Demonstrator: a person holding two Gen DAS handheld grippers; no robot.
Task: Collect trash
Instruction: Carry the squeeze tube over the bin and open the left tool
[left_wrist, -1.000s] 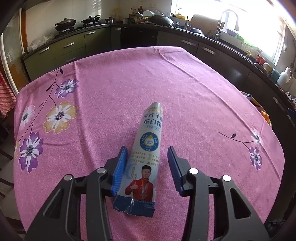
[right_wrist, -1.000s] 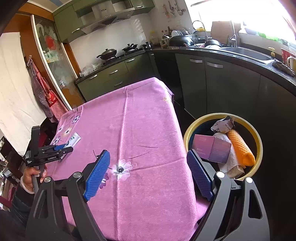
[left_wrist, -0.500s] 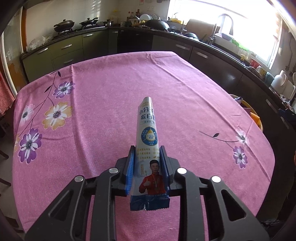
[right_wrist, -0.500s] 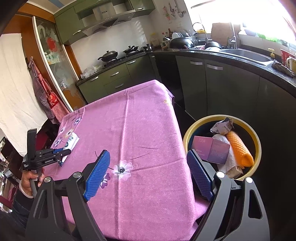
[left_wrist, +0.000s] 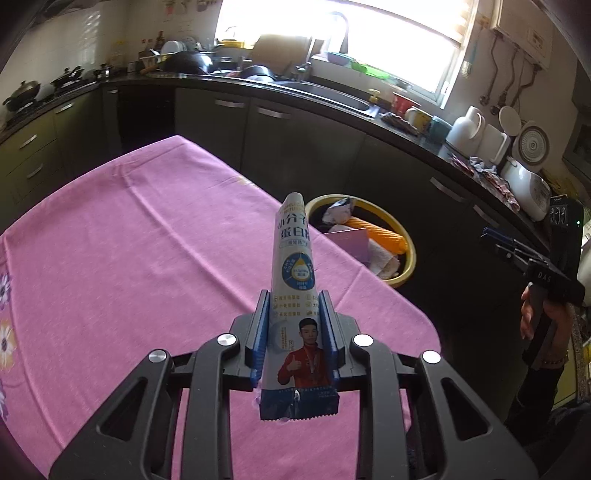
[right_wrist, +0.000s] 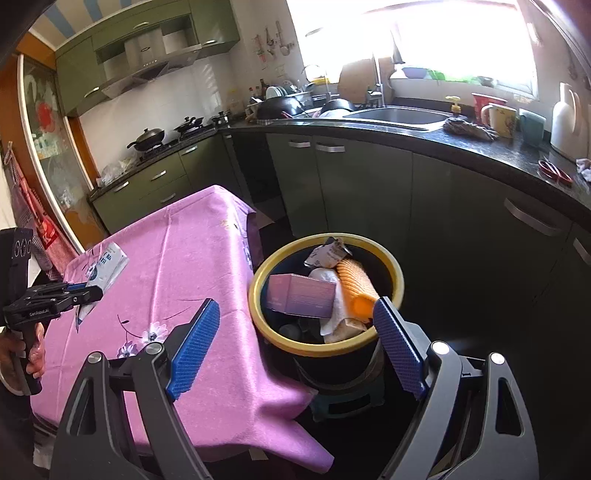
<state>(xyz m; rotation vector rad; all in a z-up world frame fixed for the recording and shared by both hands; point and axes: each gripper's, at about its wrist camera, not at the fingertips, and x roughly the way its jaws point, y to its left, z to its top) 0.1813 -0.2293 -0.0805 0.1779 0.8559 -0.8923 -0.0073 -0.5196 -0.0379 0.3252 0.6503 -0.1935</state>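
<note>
Left hand-held gripper (left_wrist: 294, 325) clamping sachet (left_wrist: 295, 280), bin (left_wrist: 404, 236) partly hidden behind

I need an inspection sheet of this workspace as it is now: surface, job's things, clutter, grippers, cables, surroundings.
Surface: table with pink floral tablecloth; no loose trash seen on it.
Job's things: blue-and-white printed sachet clamped in the left gripper; yellow-rimmed trash bin beside the table, holding a purple box, an orange ribbed piece, and crumpled wrappers.
Clutter: nothing seen.
Grippers: left shut on the sachet; right gripper open, empty, facing the bin.
Cables: nothing seen.
Surroundings: green kitchen cabinets, sink, pans on the stove.
</note>
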